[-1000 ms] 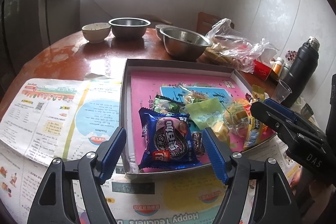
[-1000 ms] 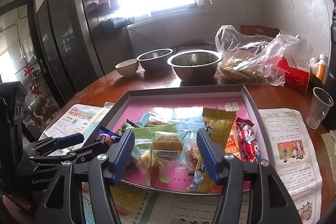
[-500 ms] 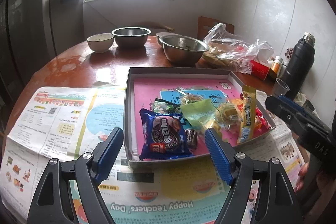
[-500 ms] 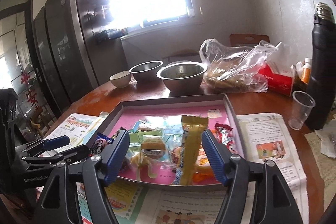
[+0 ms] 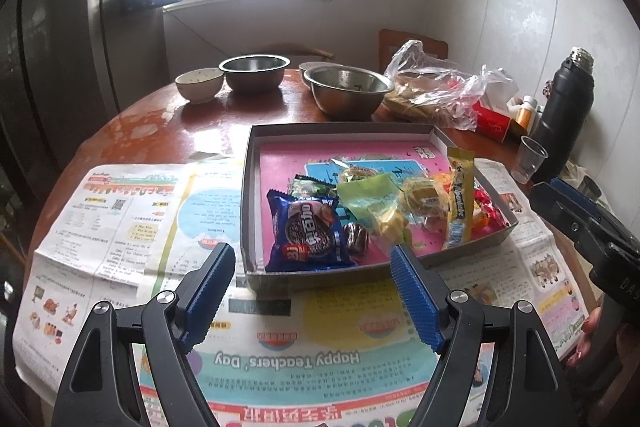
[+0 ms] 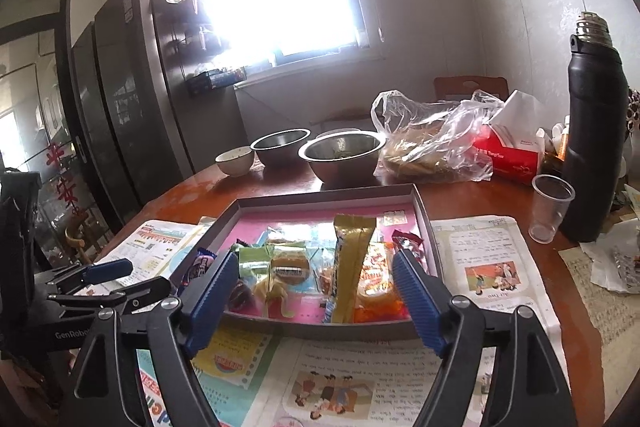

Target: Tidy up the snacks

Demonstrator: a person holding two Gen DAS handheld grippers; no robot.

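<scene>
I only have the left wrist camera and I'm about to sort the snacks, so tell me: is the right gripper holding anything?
Observer: No. The right gripper is empty, its jaws opening, at the near edge of the tray.
Operator: What's right of the black flask?
Observer: A blister pack lying on crumpled white paper.
Operator: And the red thing behind the plastic bag?
Observer: A red tissue box, with a white tissue sticking up from it.
</scene>
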